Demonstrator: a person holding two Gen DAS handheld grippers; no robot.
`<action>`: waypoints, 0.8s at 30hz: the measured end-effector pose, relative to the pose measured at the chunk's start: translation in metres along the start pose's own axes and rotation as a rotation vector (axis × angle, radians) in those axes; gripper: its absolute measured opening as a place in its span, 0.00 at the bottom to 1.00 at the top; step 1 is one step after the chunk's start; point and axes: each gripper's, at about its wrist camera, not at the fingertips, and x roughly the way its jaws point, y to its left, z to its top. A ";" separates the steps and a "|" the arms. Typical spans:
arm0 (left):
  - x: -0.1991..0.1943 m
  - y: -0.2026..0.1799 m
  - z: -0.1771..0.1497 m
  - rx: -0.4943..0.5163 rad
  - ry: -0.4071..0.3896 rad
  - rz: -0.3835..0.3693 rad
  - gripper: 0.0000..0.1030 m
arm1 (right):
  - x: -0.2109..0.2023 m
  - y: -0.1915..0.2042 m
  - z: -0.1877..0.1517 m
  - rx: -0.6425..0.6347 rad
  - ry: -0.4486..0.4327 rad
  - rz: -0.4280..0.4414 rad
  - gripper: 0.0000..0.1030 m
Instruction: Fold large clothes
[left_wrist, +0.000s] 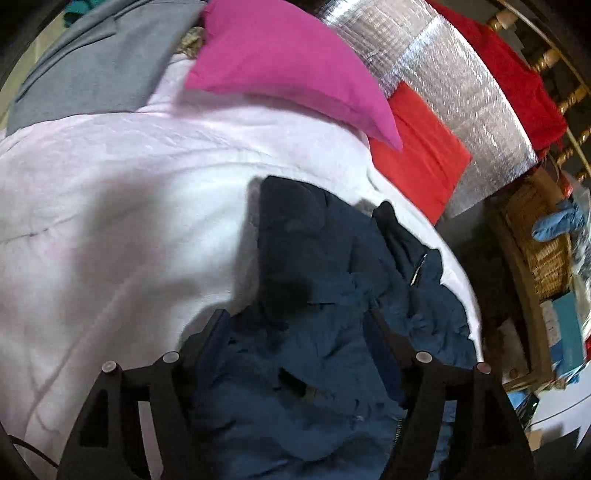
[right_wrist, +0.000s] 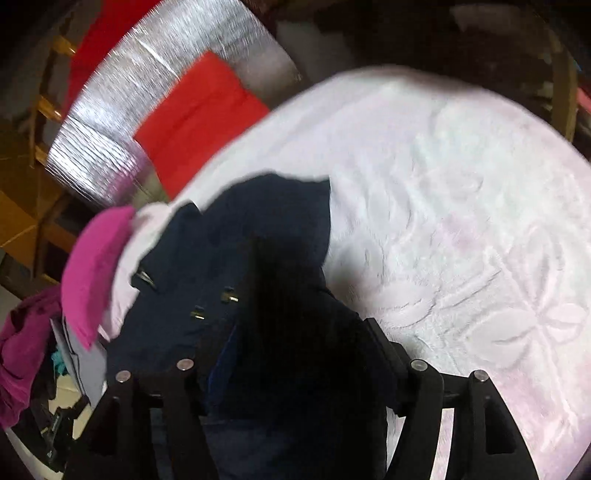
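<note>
1. The navy jacket (left_wrist: 332, 314) lies crumpled on the white blanket (left_wrist: 110, 221) that covers the bed, its zipper and dark lining exposed; in the right wrist view the same jacket (right_wrist: 240, 258) shows small metal snaps and a bunched, shadowed middle
2. Judging by the rumpled cloth, the step in hand is an early one: spreading or gathering the garment before a clean fold, with no neat fold yet visible
3. The next move likely calls for lifting an edge and pulling it flat across the blanket, keeping both sides level so the bulky fabric does not bunch
4. The left tool (left_wrist: 299, 332) stands wide apart, jacket fabric lying between and under its fingers, with no pinch visible
5. The right tool (right_wrist: 295, 332) is also spread wide over dark cloth; whether it touches the fabric I cannot tell
6. Beyond the jacket sit a pink pillow (left_wrist: 288, 66), a red cloth (left_wrist: 417, 147) and a silver foil mat (left_wrist: 443, 92)
</note>
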 end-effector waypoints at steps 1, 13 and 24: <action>0.007 -0.003 -0.001 0.016 0.014 0.011 0.72 | 0.005 -0.002 0.000 0.005 0.005 0.007 0.74; 0.034 -0.032 -0.023 0.212 0.078 0.176 0.56 | -0.003 0.024 -0.007 -0.166 -0.090 -0.017 0.39; -0.019 -0.044 -0.019 0.280 -0.037 0.180 0.62 | -0.037 0.020 -0.010 -0.063 -0.109 0.021 0.61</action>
